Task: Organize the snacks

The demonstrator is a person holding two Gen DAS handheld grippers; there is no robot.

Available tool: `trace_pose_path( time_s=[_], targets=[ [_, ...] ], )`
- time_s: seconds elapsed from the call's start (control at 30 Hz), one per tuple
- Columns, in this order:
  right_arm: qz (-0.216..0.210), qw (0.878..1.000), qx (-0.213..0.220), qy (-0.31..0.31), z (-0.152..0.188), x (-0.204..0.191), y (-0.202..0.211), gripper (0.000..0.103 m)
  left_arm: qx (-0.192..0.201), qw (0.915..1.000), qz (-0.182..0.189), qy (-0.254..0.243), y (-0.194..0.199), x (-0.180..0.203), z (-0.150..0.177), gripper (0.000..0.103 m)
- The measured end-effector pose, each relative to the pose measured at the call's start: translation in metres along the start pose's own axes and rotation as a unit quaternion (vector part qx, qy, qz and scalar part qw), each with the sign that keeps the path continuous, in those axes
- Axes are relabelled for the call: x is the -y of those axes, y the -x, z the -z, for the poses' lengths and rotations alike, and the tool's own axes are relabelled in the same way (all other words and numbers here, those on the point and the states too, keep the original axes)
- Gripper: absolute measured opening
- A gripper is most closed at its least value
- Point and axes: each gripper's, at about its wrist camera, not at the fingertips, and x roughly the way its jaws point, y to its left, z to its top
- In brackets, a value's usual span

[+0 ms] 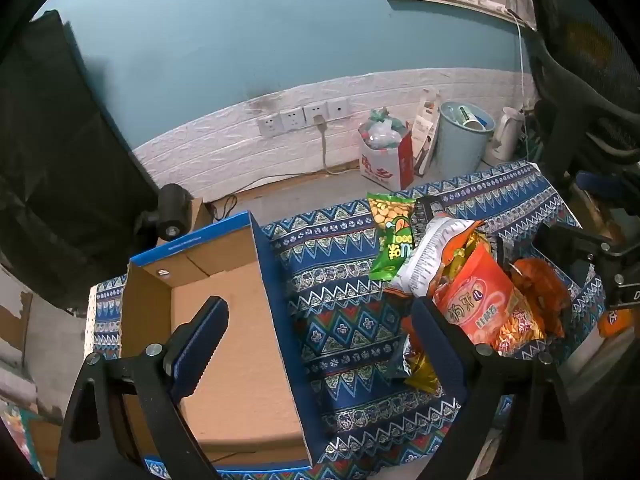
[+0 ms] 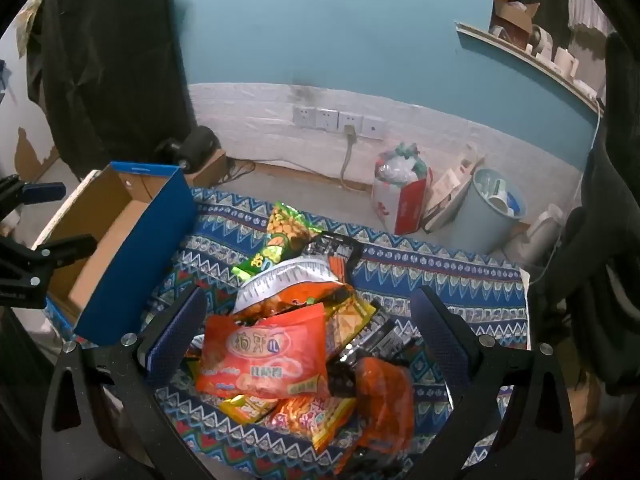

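A heap of snack packets lies on a patterned blue cloth (image 1: 348, 320). On top is an orange-red packet (image 2: 266, 356) (image 1: 486, 304), with a white one (image 2: 284, 280) and a green peanut packet (image 2: 280, 236) (image 1: 390, 236) behind it. An open cardboard box (image 1: 232, 344) (image 2: 112, 240) with blue sides stands to the left of the heap. My left gripper (image 1: 320, 320) hangs open, one finger over the box and the other beside the heap. My right gripper (image 2: 308, 316) is open above the heap, its fingers either side of the orange-red packet without touching it.
Beyond the cloth are a floor, a red and white bag (image 1: 386, 152) of rubbish, a pale blue bin (image 1: 460, 140), a white kettle (image 1: 506, 134) and wall sockets (image 1: 304, 116) with a cable. A black office chair (image 1: 592, 80) stands at the right, dark fabric (image 1: 60, 160) at the left.
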Motion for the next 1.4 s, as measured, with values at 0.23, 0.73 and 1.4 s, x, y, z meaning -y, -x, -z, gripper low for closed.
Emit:
trace_pose_path(
  time_s=[0.23,0.73,1.4],
  targets=[
    [0.002,1.0,-0.003,0.005,0.0035,-0.0004,-0.0035,0.1,-0.001,1.0,0.004,0.004,0.0014,-0.0012,-0.0001,0.094],
    [0.002,1.0,-0.012,0.004,0.006,-0.0022,-0.0064,0.1,-0.001,1.0,0.005,-0.005,0.0016,0.0025,-0.0019,0.094],
    [0.002,1.0,-0.013,0.004,0.0079,-0.0031,-0.0069,0.1,-0.001,1.0,0.006,-0.005,0.0019,0.0009,0.001,0.094]
  ],
)
